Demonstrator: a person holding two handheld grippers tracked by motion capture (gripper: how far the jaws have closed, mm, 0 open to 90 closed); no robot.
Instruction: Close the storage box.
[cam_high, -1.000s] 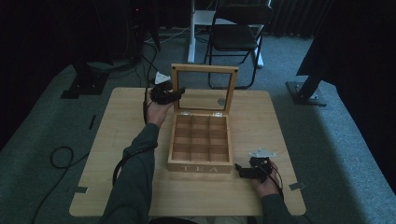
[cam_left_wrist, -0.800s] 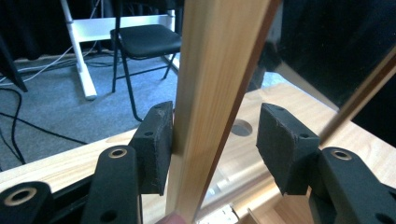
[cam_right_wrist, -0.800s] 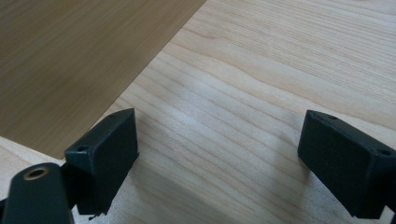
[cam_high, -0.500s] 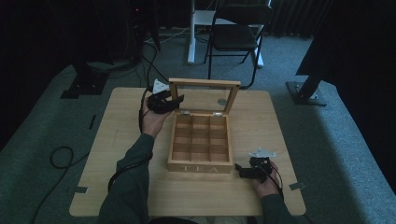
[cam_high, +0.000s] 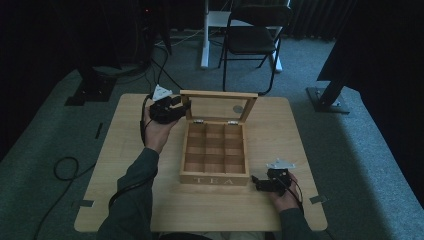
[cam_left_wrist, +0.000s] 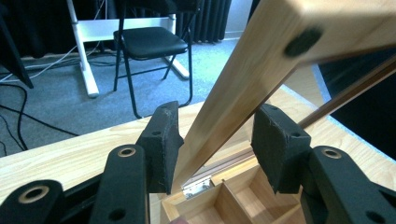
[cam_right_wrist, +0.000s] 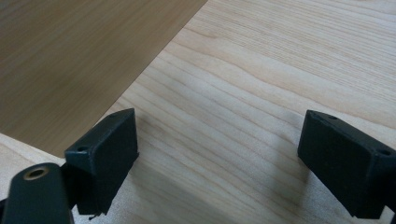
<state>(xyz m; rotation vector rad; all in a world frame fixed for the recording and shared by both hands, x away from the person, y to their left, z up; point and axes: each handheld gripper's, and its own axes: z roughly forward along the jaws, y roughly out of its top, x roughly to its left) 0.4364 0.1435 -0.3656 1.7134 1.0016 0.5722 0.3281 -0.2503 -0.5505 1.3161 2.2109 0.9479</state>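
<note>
A wooden tea box with several bare compartments stands mid-table, its glass-paned lid raised at the back. My left gripper is at the lid's left edge. In the left gripper view the lid's wooden frame runs between the jaws of the left gripper, which have just been closing; one pad is almost on the wood, while a gap remains at the other. My right gripper rests open on the table by the box's front right corner. Between the jaws of the right gripper is just tabletop.
The light wooden table has room on both sides of the box. A box wall lies close to the right gripper. Behind the table stand a black folding chair and dark stands, with cables on the grey carpet.
The lid has tipped forward: its top edge now sits lower and nearer the box in the high view. My left hand shifted slightly with it. The right hand stayed put.
</note>
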